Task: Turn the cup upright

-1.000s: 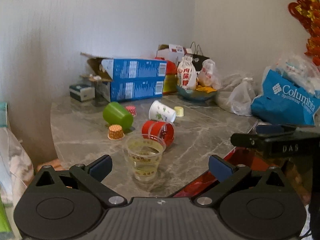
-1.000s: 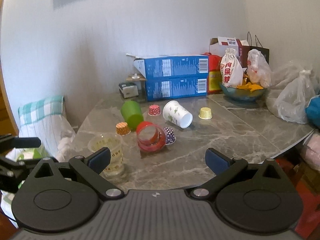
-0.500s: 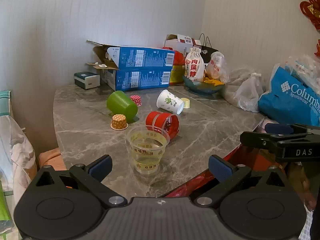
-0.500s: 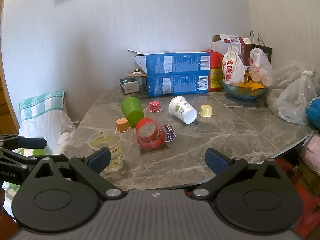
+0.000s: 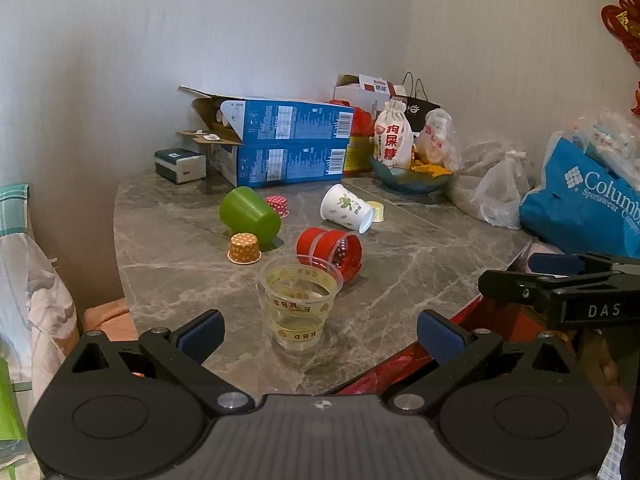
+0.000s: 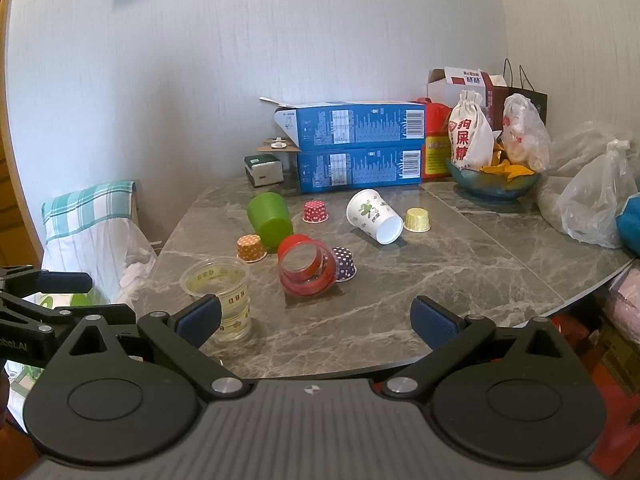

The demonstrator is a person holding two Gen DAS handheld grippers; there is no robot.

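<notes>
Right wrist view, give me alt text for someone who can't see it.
The open right gripper hovers at the near edge of a marble table, facing a red cup, green cup and white paper cup lying tipped over, and an upright clear cup.

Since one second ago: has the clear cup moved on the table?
No. The clear cup stands where it did, just in front of the tipped red cup; only the view shifted.
</notes>
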